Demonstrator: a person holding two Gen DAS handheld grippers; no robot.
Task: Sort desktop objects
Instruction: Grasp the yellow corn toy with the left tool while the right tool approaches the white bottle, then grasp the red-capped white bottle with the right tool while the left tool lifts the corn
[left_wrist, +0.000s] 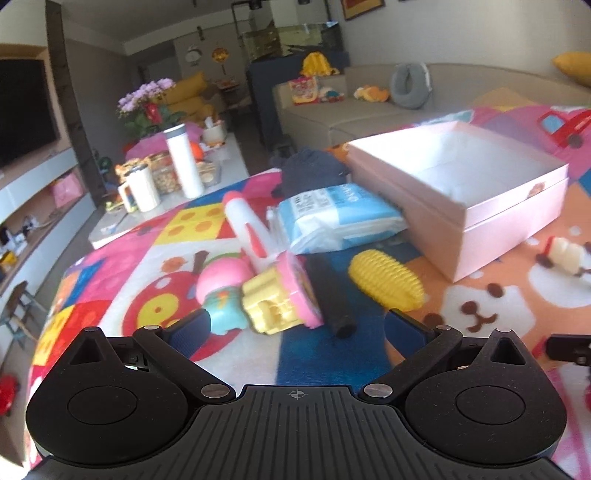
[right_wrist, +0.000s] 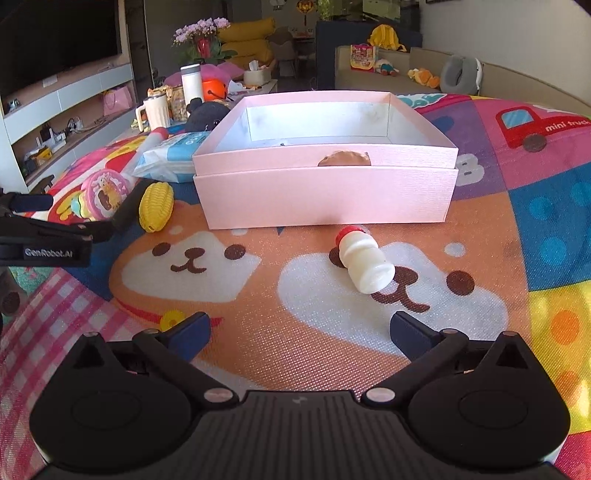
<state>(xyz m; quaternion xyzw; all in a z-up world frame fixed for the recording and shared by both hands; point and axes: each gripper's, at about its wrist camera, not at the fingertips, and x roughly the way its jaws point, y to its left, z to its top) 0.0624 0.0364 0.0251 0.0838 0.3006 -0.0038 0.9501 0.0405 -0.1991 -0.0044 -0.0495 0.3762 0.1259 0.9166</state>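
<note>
The right tongs stand wide and empty, tipped down over the patterned mat. A white bottle lies on its side at their 1 o'clock, apart from both pads, just before the pink box. The left tongs are likewise wide and empty, angled down, with a yellow block and black tube at 12 o'clock and a corn toy at 1 o'clock.
</note>
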